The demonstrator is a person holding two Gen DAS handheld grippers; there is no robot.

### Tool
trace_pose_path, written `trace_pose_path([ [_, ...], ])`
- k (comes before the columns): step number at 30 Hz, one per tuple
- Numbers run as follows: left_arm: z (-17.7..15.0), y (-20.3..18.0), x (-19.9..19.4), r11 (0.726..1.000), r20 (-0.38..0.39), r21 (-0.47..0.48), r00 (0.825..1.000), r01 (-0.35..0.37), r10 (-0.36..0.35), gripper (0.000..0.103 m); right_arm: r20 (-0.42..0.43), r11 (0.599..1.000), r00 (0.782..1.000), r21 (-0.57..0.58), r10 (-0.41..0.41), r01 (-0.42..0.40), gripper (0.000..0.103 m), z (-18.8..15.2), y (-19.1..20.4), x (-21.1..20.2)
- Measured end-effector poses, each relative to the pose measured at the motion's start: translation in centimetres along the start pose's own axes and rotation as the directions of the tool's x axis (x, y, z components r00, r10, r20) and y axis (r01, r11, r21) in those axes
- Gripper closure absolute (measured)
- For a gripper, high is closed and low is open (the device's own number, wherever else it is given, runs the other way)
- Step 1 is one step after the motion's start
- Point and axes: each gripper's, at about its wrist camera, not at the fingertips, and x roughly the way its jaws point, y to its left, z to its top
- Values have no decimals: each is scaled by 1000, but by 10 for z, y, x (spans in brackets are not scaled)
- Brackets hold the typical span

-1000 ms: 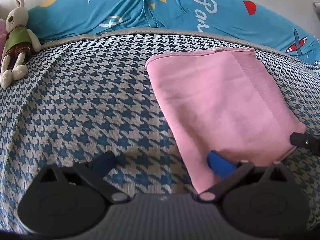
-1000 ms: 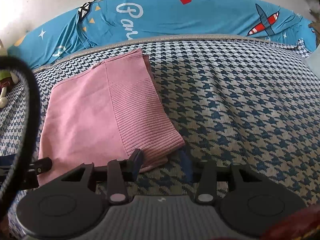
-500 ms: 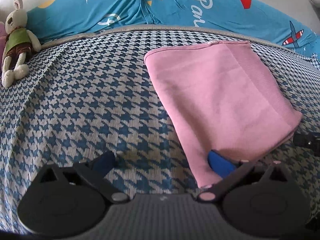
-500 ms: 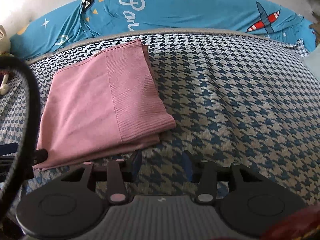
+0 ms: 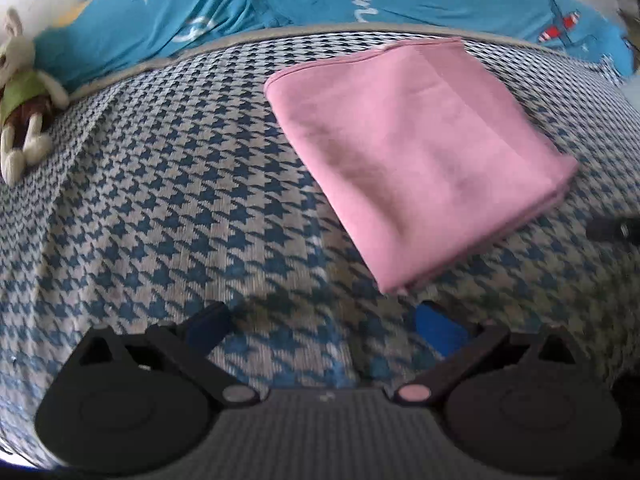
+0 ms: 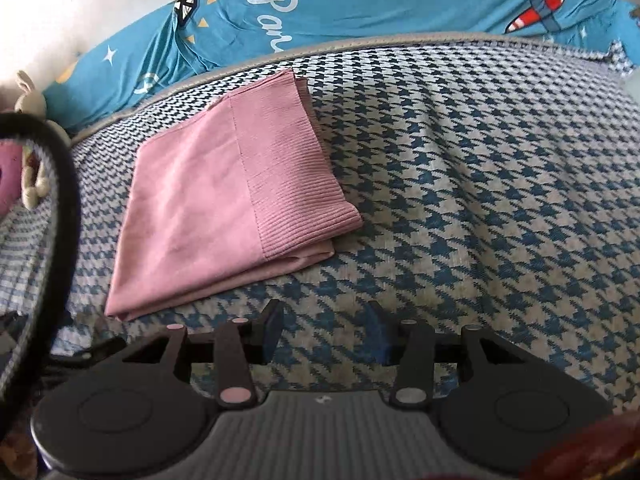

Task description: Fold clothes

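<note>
Where houndstooth bedcover (image 6: 480, 200) spreads, folded pink garment (image 6: 224, 208), blue pillow (image 6: 360, 4) behind

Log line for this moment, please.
pink garment: folded, flat on bed | left gripper: open, empty | right gripper: open, empty

Black left tongs (image 5: 322, 326), blue pads, ribbed grey body, right tongs (image 6: 326, 330) alike

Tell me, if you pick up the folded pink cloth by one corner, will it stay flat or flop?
The pink cloth would probably flop and unfold, since its stacked soft layers lie loose. It looks light. Pushed across the houndstooth blanket, it would likely bunch up rather than slide.
</note>
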Motion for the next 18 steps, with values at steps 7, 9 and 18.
trace_pose_path([
  [7, 10, -4, -3, 1000, 23, 26, 1000, -4, 4, 0, 21, 993, 1000, -121, 19, -17, 59, 17, 2, -4],
  [9, 13, -5, -4, 999, 30, 33, 1000, -6, 5, 0, 17, 991, 1000, -134, 20, -17, 59, 21, 0, -3],
  [18, 25, -9, -4, 998, 52, 67, 999, -21, 18, 0, -9, 996, 998, -65, 68, -69, 58, 30, -8, 4],
])
